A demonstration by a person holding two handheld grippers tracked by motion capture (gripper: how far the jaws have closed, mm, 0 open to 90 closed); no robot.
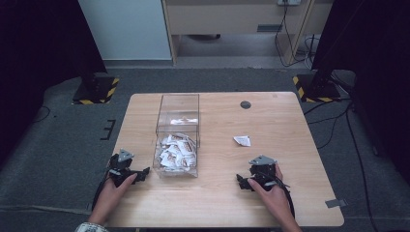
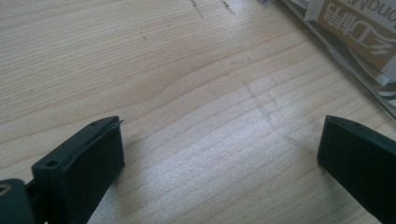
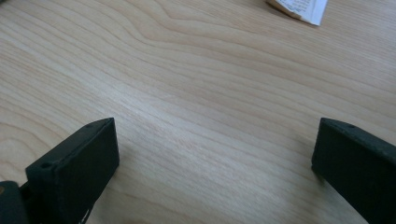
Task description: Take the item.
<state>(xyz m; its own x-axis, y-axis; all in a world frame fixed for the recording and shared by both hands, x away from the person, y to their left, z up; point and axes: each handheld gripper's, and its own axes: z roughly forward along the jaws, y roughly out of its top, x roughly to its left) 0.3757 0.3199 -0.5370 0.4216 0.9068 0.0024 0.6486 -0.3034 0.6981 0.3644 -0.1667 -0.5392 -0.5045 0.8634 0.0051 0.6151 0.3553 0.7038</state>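
The lone white sachet (image 1: 242,140) lies on bare wood ahead of your right gripper (image 1: 251,182), its print too small to read. Both that and your left gripper (image 1: 137,175) rest with jaws wide apart, nothing between. Beside the left stands the clear box (image 1: 177,104) of sachets, printed in brown characters.

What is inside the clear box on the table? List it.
The clear box holds a heap of small white-and-tan packets, piled at its near end. The far end looks nearly bare apart from a reflection. Packets deeper in the heap are covered by the top ones, so no count is possible.
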